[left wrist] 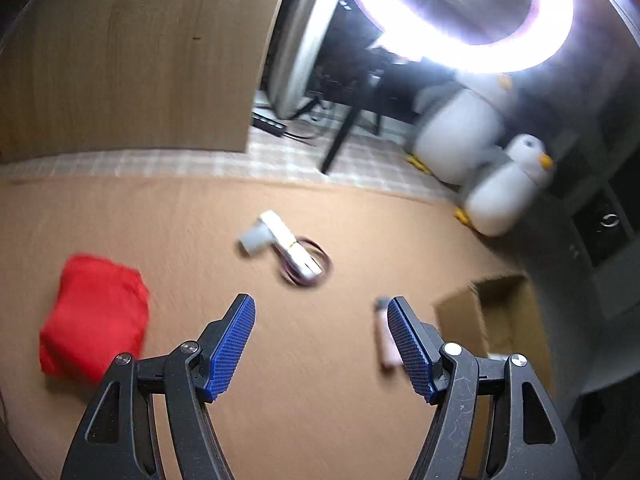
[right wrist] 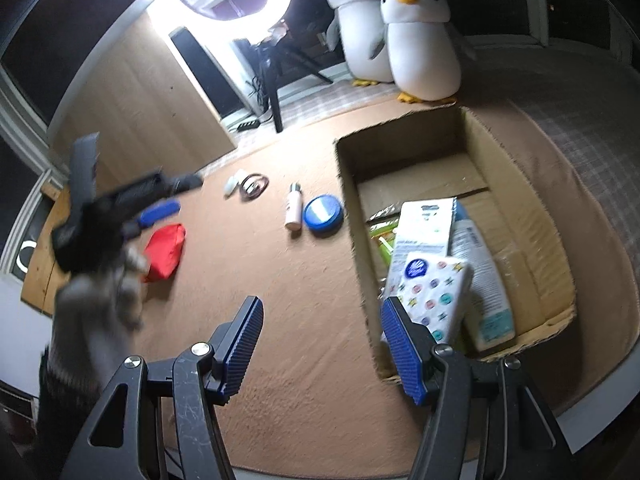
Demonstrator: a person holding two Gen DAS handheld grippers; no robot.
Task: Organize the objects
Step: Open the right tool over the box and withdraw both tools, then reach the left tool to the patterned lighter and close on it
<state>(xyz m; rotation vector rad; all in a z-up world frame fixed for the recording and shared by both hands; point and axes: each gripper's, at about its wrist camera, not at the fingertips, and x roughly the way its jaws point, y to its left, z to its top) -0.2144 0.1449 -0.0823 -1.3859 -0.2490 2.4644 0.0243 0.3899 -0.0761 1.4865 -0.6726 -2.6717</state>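
Fingers of the left gripper (left wrist: pixel 322 340) and right gripper (right wrist: pixel 322 342) are gaping wide, gripping nothing; beyond the right fingers, a cardboard box (right wrist: pixel 520 184) is sitting alongside.

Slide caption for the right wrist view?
Open right gripper above brown mat, beside cardboard box holding packages; red pouch outside.

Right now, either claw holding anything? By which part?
Nothing held. Left claw and right claw are both open and empty above the mat.
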